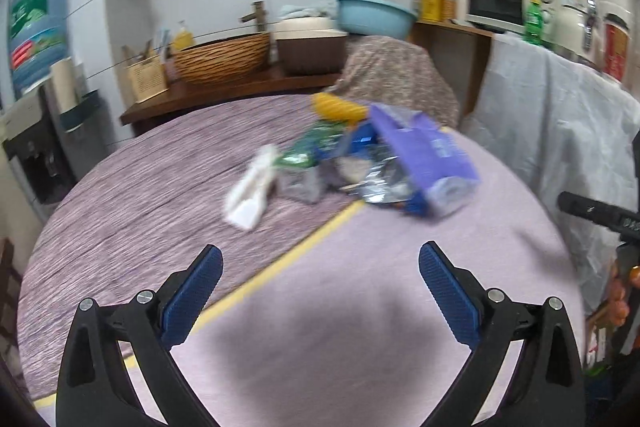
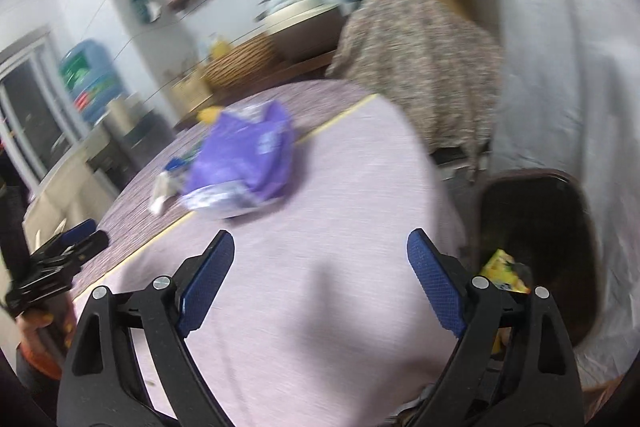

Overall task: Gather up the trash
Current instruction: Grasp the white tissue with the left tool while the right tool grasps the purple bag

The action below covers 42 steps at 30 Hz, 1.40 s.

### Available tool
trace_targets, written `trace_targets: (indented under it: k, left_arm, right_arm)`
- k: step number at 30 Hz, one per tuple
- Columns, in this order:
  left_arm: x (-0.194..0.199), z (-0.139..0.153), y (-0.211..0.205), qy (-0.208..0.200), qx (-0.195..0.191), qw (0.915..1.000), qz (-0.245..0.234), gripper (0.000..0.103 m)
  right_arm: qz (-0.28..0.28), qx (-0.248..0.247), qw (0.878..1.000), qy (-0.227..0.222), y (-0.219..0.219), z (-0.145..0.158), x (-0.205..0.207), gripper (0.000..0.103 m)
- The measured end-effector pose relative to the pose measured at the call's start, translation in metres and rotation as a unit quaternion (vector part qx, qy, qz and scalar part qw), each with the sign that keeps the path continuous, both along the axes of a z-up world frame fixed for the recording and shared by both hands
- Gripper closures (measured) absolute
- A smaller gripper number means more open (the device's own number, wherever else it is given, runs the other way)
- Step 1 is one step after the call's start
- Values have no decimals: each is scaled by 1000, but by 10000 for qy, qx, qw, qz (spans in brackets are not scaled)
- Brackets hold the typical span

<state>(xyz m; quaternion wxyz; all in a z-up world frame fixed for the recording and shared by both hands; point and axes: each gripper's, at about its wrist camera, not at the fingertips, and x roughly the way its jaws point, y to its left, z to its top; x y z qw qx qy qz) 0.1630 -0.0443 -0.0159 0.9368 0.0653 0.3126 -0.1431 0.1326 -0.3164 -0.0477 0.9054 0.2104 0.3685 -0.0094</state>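
A heap of trash lies on the purple-clothed round table point(image 1: 160, 187): a purple plastic bag point(image 1: 428, 155), a white wrapper point(image 1: 252, 187), green packets point(image 1: 316, 147), silver foil point(image 1: 380, 183) and a yellow item point(image 1: 340, 107). My left gripper point(image 1: 320, 267) hovers open and empty over the near part of the table, short of the heap. My right gripper point(image 2: 320, 255) is also open and empty above the table's edge, with the purple bag point(image 2: 244, 163) ahead to its left. A dark bin point(image 2: 536, 235) stands on the floor at the right, with a yellow wrapper point(image 2: 504, 271) in it.
A cloth-covered chair point(image 2: 420, 67) stands behind the table. A wooden counter point(image 1: 224, 95) carries a woven basket point(image 1: 224, 59) and a blue basin point(image 1: 376, 15). A sheet-draped stand point(image 1: 552, 115) with a microwave point(image 1: 500, 1) is at the right, a water dispenser point(image 1: 36, 35) at the left.
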Motion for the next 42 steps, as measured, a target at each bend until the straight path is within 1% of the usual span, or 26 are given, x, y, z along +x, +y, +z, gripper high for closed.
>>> trace_targets:
  k: [3,7,9,11,13,14,16,17,19,20,21,22,23,24,25,26,28,29,30,31,32,33,34,37,39,42]
  left_arm:
    - [11,-7,30,61,64,9997,242,6]
    - [27,-9,46,141,26,9995,296,6]
    - [34,-12,51,191,9,9993,312,6]
    - [44,-14,52,285,-11,9991,322,6]
    - [49,-16,52,333,-40,9990,281,6]
    - [51,-18,53,332,-33,9991,273,6]
    - [59,-19,50,315,33,9992,225,6]
    - [62,-21,48,308,79,9993,203,6]
    - [72,-23,44,258,208,9992,216,6]
    - [78,-25,41,272,258,9991,185,6]
    - [83,-26,38,293,295,9990,164,6]
    - [88,-28,36,297,343,9988,161,6]
    - [92,-30,33,293,410,9986,158,6]
    - [98,-32,30,305,515,9981,167,8]
    - [103,-33,27,320,603,9975,195,14]
    - [107,-35,26,352,612,9973,190,18]
    - [112,-37,23,453,570,9972,140,29]
    - [115,-39,21,492,618,9968,133,33]
    - [118,-41,20,513,686,9962,150,42]
    - [121,-45,19,562,764,9953,182,55]
    - [123,-47,18,665,791,9945,191,62]
    - [125,-49,19,736,768,9941,194,77]
    - [126,-49,21,790,688,9943,219,87]
    - [123,-47,29,887,426,9948,269,95]
    - [117,-45,34,927,308,9948,278,96]
    - [97,-38,42,874,49,9958,255,97]
  right_arm:
    - [307,-104,9995,40,24,5,22,15]
    - [522,-49,9986,79,39,6,49,15]
    - [660,3,9976,215,47,2,69,15]
    - [555,-22,9980,285,49,-2,84,15]
    - [266,-14,9992,302,41,-5,96,15]
    - [160,87,9994,289,35,-8,102,15]
    - [124,371,9986,363,25,-16,116,16]
    - [77,385,9982,445,21,-21,124,19]
    - [49,348,9977,573,16,-29,135,35]
    - [91,408,9972,613,15,-32,140,39]
    - [210,595,9959,645,14,-38,145,48]
    - [298,688,9949,668,16,-41,147,61]
    - [356,710,9945,686,17,-44,148,68]
    - [366,628,9950,683,20,-44,147,79]
    - [363,546,9960,613,21,-43,145,86]
    - [408,546,9963,520,22,-41,142,87]
    - [485,543,9965,407,25,-37,136,91]
    - [489,480,9969,377,28,-34,133,91]
    - [504,301,9978,315,32,-29,128,91]
    - [519,205,9980,280,34,-26,125,91]
    - [544,107,9982,226,38,-22,121,91]
    - [563,69,9982,188,40,-19,117,91]
    - [586,32,9982,140,43,-16,112,91]
    - [640,-65,9979,-26,48,-6,97,91]
    - [673,-64,9976,-124,51,0,87,92]
    - [756,-140,9967,-273,56,11,71,92]
